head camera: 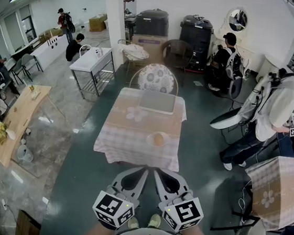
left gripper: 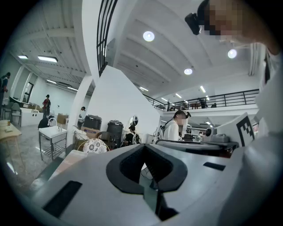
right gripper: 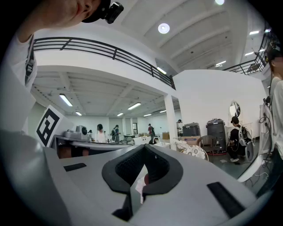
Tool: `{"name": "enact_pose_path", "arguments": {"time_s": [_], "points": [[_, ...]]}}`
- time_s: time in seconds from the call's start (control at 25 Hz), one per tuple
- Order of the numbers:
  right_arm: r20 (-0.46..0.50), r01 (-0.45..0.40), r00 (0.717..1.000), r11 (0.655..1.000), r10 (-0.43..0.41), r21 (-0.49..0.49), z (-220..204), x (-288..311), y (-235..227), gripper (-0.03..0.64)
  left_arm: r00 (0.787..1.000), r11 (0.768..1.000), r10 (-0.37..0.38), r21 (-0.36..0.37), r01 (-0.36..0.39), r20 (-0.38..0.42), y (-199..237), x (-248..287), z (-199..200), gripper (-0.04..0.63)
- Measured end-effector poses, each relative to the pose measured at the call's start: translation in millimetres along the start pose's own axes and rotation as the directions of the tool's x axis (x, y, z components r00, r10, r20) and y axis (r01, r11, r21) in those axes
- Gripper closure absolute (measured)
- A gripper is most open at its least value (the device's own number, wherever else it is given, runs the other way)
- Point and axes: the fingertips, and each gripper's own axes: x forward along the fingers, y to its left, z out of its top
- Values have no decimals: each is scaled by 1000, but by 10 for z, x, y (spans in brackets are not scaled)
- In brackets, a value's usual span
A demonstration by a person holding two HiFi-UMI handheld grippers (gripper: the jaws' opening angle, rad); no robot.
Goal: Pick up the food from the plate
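Sitting past R tool (head camera: 156, 171), food (head camera: 159, 138) on plate (head camera: 148, 140)

We see a round, pale orange food (head camera: 159, 139) sitting on a white plate (head camera: 148, 140), well ahead of our fingers (head camera: 167, 184).

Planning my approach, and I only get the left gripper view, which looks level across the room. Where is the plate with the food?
Observer: In the head view, the plate sits near the front edge of the pink-checked table, right of centre, straight ahead of the person.
Operator: What is on it?
Observer: One round, pale orange piece of food; what kind, I can't tell.
Operator: Is the right gripper carrying anything?
Observer: No. The right gripper has its fingers shut together, empty, short of the table.
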Motion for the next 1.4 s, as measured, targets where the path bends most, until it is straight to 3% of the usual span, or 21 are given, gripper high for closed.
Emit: {"name": "enact_pose_path", "arguments": {"time_s": [0.32, 0.52, 1.0, 1.4], "points": [[1, -2, 1000, 1000, 2, 4, 7, -71, -16, 604, 1000, 1000, 0, 2, 0, 0, -79, -1, -18, 589], [30, -22, 999, 998, 20, 64, 18, -91, -65, 603, 1000, 1000, -5, -5, 5, -7, -68, 41, -70, 589], [64, -5, 998, 998, 1, 59, 39, -69, -361, 603, 999, 1000, 25, 13, -25, 38, 72, 218, 14, 589], [60, -6, 998, 997, 1, 74, -2, -116, -494, 603, 999, 999, 38, 9, -38, 30, 7, 350, -39, 589]]}}
